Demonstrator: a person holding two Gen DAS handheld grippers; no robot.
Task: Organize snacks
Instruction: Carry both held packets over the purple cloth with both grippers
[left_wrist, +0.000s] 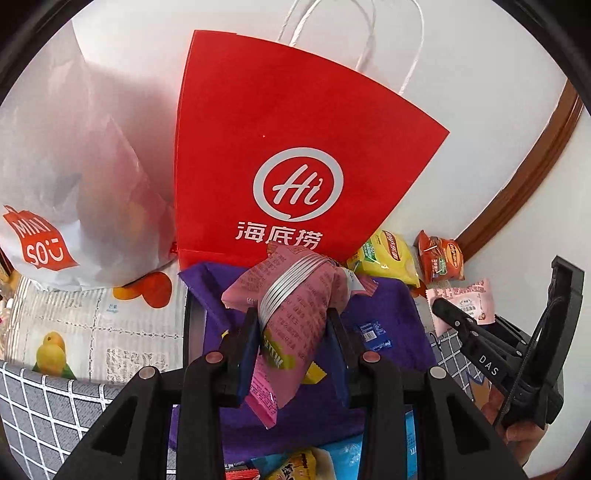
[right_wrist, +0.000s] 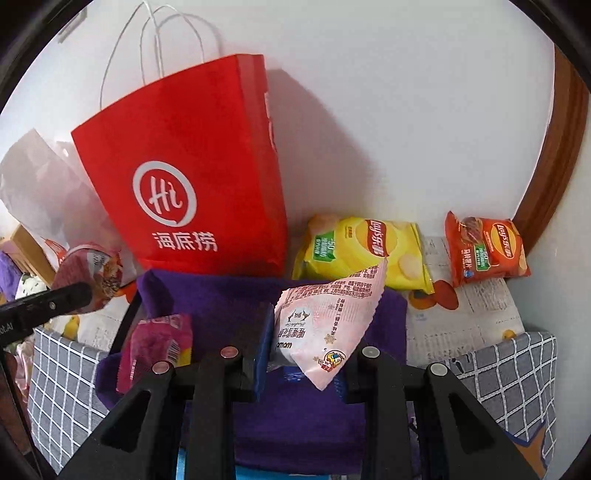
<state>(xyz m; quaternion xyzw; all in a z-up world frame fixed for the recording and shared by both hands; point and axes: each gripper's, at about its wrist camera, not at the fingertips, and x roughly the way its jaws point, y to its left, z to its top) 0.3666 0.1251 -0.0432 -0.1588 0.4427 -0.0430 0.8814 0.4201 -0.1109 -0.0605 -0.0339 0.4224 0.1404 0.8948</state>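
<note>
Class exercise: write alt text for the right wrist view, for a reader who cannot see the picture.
The right gripper holds a pale pink snack packet above a purple cloth. Behind stand a red paper bag with white handles and, along the white wall, a yellow chip bag and an orange-red chip bag.

Red paper bag (right_wrist: 184, 177): one
White bag (left_wrist: 66, 177): one
Chip bags: two, yellow (right_wrist: 354, 247) and orange (right_wrist: 484, 247)
Pink snack packs held in tongs: two (left_wrist: 291, 317) (right_wrist: 325, 325)
Purple cloth (right_wrist: 295, 417): one

Ahead of our grippers we see a red paper bag (right_wrist: 192, 177) with white logo, a yellow chip packet (right_wrist: 364, 251), and an orange one (right_wrist: 485, 249).
</note>
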